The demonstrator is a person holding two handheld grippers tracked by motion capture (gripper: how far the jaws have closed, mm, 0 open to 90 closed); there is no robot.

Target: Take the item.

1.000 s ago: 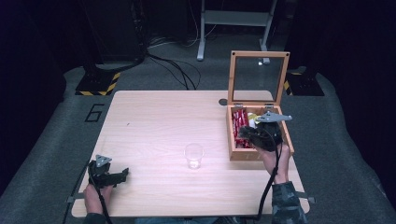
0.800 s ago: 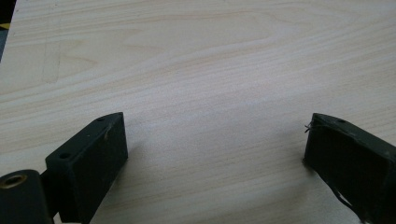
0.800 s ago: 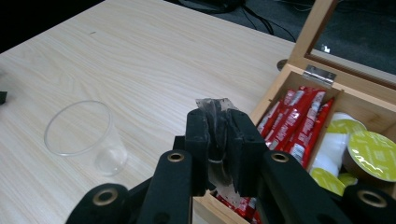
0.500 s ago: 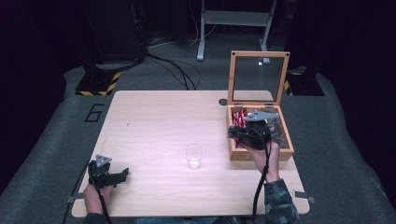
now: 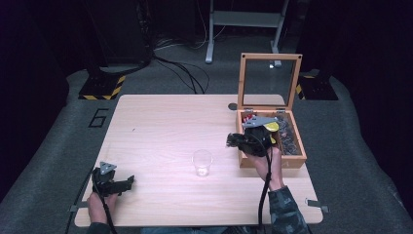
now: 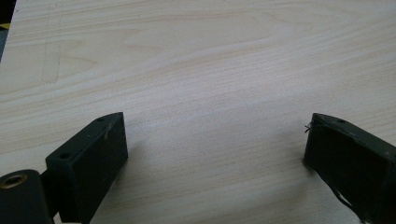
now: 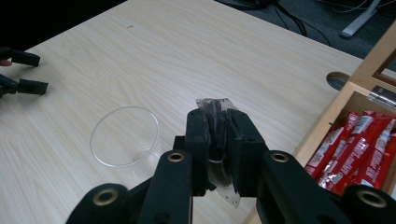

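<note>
Sachet pinched in right claw, cup at its 9 o'clock, likely destination; left claw spread, parked on tabletop.

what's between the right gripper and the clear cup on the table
Nothing: bare wood. In the high view the right gripper, shut on a small clear packet, is right of the clear cup, apart from it.

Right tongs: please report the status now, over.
Right tongs shut on a clear packet, near the plastic cup. Left tongs open, empty, over the table. Path to cup clear.
</note>
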